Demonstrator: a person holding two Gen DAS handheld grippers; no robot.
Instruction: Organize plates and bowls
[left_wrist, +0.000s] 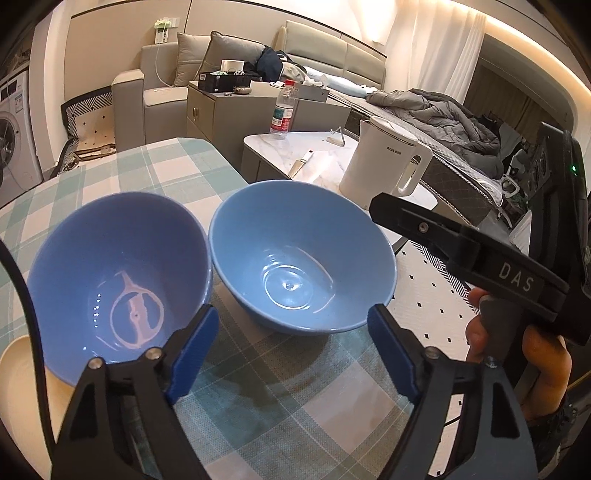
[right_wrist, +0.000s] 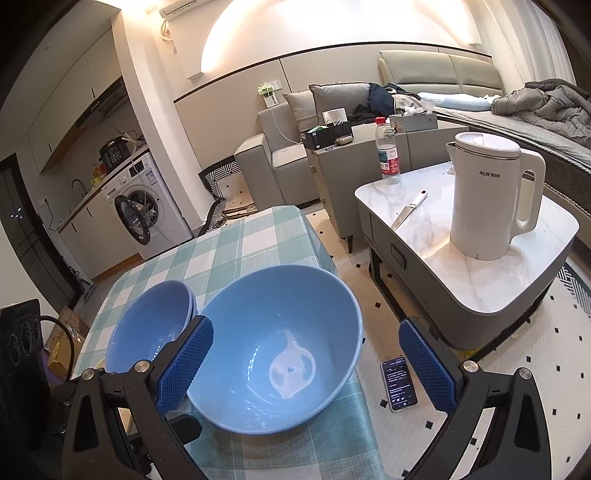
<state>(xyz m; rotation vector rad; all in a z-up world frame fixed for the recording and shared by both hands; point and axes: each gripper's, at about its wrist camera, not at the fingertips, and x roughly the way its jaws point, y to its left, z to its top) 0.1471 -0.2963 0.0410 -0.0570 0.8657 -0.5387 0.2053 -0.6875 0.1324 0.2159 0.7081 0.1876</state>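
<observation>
— So, which bowl goes first?
— The right bowl (left_wrist: 303, 254), alone on the checked worktop (left_wrist: 280, 398) just beside the left bowl (left_wrist: 122, 280), which looks stacked already.
— Grippers?
— Left gripper (left_wrist: 293, 347) spread, empty, short of the rim. Right gripper (right_wrist: 304, 363) spread too, its left finger inside the rim; pinch the wall and lift level.

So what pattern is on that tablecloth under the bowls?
A teal-and-white check on the tablecloth, clearest in the right wrist view.
</observation>
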